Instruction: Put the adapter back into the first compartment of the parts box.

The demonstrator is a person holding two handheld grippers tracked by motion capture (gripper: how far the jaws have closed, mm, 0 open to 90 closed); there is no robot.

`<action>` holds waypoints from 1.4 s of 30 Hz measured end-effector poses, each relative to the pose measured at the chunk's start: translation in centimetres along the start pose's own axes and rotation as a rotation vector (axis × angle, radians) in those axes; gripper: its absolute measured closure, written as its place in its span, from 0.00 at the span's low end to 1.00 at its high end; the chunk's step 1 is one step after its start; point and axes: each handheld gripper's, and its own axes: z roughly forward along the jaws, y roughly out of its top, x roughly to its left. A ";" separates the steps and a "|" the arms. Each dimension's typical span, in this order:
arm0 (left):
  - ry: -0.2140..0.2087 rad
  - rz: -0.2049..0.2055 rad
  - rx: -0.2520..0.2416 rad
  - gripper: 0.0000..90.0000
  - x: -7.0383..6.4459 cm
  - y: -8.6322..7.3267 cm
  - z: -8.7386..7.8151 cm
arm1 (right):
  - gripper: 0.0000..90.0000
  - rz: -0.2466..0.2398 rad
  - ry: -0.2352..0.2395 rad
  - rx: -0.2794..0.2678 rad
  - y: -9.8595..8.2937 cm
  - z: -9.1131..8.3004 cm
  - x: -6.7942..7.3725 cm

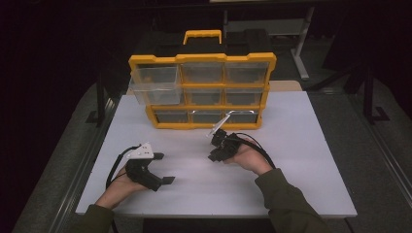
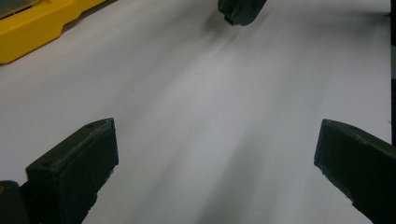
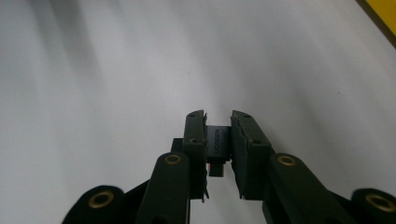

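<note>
A yellow organizer (image 1: 202, 58) with several clear drawers stands upright at the back of the white table (image 1: 306, 155). Its top-left drawer (image 1: 155, 85) is pulled out toward me. My right gripper (image 3: 218, 117) is shut on a small black part (image 3: 218, 141) with a red bit showing under it, held just above the table. In the high view the right gripper (image 1: 214, 154) sits in front of the organizer's bottom row. My left gripper (image 1: 164, 168) rests low at the front left, jaws wide apart with nothing between them (image 2: 215, 144).
The organizer's yellow base (image 2: 28, 28) lies at the upper left of the left gripper view, with the right gripper (image 2: 240, 10) ahead. Bare white tabletop stretches between the two grippers and to the right. Dark floor and table legs (image 1: 302, 43) surround the table.
</note>
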 end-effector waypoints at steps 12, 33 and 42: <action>-0.004 -0.001 -0.005 0.00 0.0 0.0 -0.1 | 0.84 -0.001 0.006 -0.017 1.0 -1.2 -0.1; -0.005 -0.004 -0.011 0.00 0.0 0.0 -0.1 | 0.84 -0.020 0.003 -0.040 3.3 -4.3 -0.5; -0.008 -0.006 -0.013 0.00 0.0 0.0 -0.1 | 0.84 -0.031 0.010 -0.073 4.7 -6.1 -0.7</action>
